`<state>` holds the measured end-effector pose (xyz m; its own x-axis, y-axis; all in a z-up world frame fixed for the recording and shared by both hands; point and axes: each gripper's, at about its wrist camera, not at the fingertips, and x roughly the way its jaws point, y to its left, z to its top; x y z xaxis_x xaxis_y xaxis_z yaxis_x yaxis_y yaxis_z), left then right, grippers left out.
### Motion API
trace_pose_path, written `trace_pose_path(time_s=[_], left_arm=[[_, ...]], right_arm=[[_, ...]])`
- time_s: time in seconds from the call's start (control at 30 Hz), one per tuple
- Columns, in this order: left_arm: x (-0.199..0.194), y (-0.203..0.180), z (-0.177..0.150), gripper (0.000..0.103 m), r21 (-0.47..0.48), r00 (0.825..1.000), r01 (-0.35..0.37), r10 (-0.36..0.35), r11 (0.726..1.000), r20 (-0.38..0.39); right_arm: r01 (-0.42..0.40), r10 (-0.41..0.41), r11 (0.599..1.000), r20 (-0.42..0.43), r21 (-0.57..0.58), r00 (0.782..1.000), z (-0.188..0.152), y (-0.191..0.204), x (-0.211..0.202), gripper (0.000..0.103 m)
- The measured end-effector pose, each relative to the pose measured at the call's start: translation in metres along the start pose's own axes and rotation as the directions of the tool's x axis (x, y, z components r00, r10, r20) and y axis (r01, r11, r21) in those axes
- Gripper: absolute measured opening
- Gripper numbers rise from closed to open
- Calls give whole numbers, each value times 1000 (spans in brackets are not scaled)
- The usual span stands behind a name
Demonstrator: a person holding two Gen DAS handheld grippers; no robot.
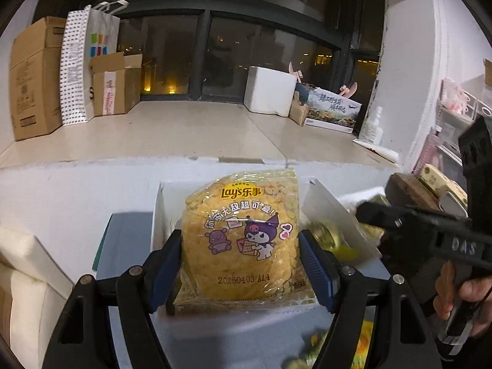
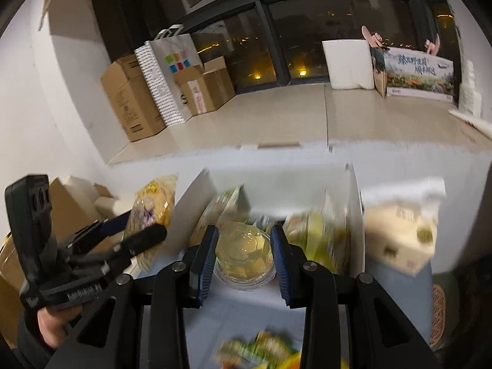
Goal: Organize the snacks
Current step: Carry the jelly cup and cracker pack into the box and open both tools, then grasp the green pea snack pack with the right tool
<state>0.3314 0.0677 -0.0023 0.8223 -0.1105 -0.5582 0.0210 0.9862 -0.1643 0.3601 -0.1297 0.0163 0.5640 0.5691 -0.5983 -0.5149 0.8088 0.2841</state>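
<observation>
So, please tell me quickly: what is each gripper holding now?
Left gripper: closed on the Lay's chip bag.
Right gripper: closed on the clear jelly cup.

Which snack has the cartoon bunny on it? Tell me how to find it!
Find the white divided box on the table, below the big dark window. Just in front of it, the left tool holds a yellow Lay's chip bag between its blue pads. Only this bag shows purple cartoon characters and pink hearts; the snack beside it, in the right tool, is a clear jelly cup.
</observation>
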Motion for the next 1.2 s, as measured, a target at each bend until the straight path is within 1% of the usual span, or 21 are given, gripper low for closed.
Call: trace_pose_path(time_s=[0.07,0.17,0.2,0.23,0.27,0.3,0.33,0.4,0.53,0.67,0.77,0.83,0.9,0.93,1.0,1.07,1.13,1.2], left_arm=[[15,2,8,78,0,1000,0,0,1000,-13],[41,5,19,79,18,999,-50,50,999,-19],[52,7,22,82,22,997,-61,62,998,-39],[62,8,24,93,23,995,-64,65,998,-77],[70,10,25,98,16,993,-52,53,999,-108],[72,11,24,102,14,993,-36,38,999,-109],[71,12,23,103,13,995,-35,36,999,-97],[69,15,20,103,2,995,-42,42,999,-93],[61,24,15,103,-54,994,-31,26,998,-102],[40,21,12,103,-29,996,-47,45,998,-80],[13,15,10,103,-19,998,-26,25,999,-56],[-12,5,6,103,16,999,-13,13,1000,-30],[-42,-6,-3,103,57,1000,17,-15,998,-20],[-54,-9,-7,103,66,1000,28,-28,997,-8],[-80,-15,-21,103,69,1000,24,-25,997,14],[-100,-19,-37,103,57,1000,29,-29,998,3],[-119,-22,-58,103,45,999,35,-36,998,10],[-135,-25,-80,103,33,999,40,-41,999,10]], right_arm=[[13,-13,1000,-19,12,1000,21,-8,21,38],[51,-50,998,-50,27,997,43,-21,46,39],[53,-51,998,-61,26,997,47,-24,53,39],[62,-60,998,-64,16,996,52,-25,60,42],[76,-75,997,-63,6,995,56,-26,65,71],[102,-102,995,-58,2,993,57,-28,70,103],[108,-108,994,-53,6,993,56,-29,70,103],[73,-72,997,-40,12,997,49,-31,69,103],[102,-102,995,-34,10,994,38,-31,64,103],[89,-88,996,-18,28,996,33,-31,47,103],[63,-64,997,13,41,998,29,-26,26,103],[37,-38,999,39,36,999,20,-18,4,103],[49,-50,999,66,11,997,7,-8,-17,103],[44,-42,999,90,-18,995,-5,0,-32,103],[44,-39,998,105,-47,994,-28,9,-52,103],[40,-34,998,98,-58,995,-55,13,-70,103],[38,-33,998,91,-48,995,-81,14,-85,103],[50,-47,998,79,-40,996,-108,12,-98,103]])
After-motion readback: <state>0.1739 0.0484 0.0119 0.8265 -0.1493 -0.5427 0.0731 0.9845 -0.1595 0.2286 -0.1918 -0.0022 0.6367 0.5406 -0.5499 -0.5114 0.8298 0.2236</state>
